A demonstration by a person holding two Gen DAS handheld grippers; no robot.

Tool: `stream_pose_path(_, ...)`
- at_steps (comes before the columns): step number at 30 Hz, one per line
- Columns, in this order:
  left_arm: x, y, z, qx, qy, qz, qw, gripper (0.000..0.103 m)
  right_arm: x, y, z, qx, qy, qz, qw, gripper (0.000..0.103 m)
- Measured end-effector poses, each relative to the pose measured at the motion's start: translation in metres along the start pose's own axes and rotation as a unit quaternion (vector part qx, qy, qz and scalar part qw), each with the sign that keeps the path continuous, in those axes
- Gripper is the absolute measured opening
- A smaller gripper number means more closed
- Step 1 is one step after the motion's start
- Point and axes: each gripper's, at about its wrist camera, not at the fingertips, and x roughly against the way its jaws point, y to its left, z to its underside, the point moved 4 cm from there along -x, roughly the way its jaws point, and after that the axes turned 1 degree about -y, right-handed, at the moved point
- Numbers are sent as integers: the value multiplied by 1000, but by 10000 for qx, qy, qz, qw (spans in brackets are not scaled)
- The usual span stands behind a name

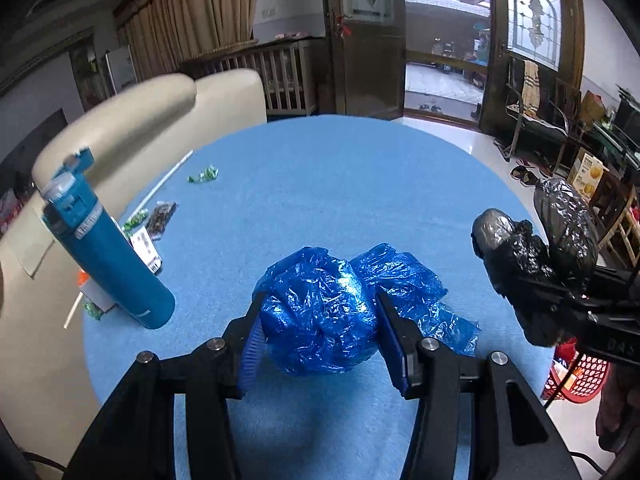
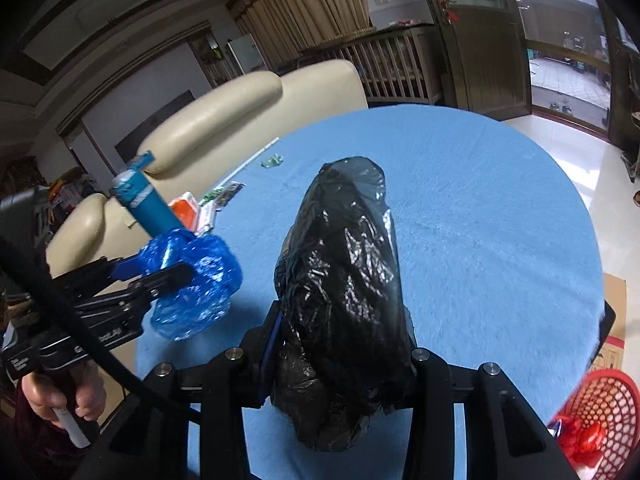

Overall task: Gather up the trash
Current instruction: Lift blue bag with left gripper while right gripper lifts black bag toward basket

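My left gripper (image 1: pixel 320 300) is shut on a crumpled blue plastic bag (image 1: pixel 328 308), held just above the blue table (image 1: pixel 340 184). In the right wrist view the blue bag (image 2: pixel 192 280) shows at the left, clamped in that gripper. My right gripper (image 2: pixel 340 312) is shut on a crumpled black plastic bag (image 2: pixel 344 280) held above the table (image 2: pixel 480 220). In the left wrist view the black bag (image 1: pixel 536 248) shows at the right. A red mesh basket (image 2: pixel 592 420) with red wrappers sits low at the right, beside the table.
A teal water bottle (image 1: pixel 108 248) stands at the table's left edge. Green candy wrappers (image 1: pixel 203 176), a dark packet (image 1: pixel 162 216), a white straw (image 1: pixel 164 180) and a labelled box (image 1: pixel 146 248) lie near it. A cream sofa (image 1: pixel 132 120) is behind.
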Motion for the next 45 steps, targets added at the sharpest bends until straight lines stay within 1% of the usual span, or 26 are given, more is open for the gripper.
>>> stream_pose_path(6, 28, -12, -1, -172, -271, -81, 9995, 54, 41, 5, 13, 29, -269, 67, 9996, 44)
stream_pose_path(10, 46, -18, -2, -269, -444, -141, 9986, 54, 55, 10, 17, 69, -413, 144, 9990, 44)
stream_pose_path(19, 68, -26, -4, -356, -635, -201, 9971, 54, 75, 24, 22, 197, -680, 262, 9971, 44)
stream_pose_path(29, 79, -30, -2, -409, -689, -246, 9965, 54, 94, 37, 23, 390, -910, 359, 9944, 44)
stream_pose_path(45, 85, -36, -3, -572, -796, -258, 9949, 54, 111, 30, 29, 325, -992, 338, 9940, 44)
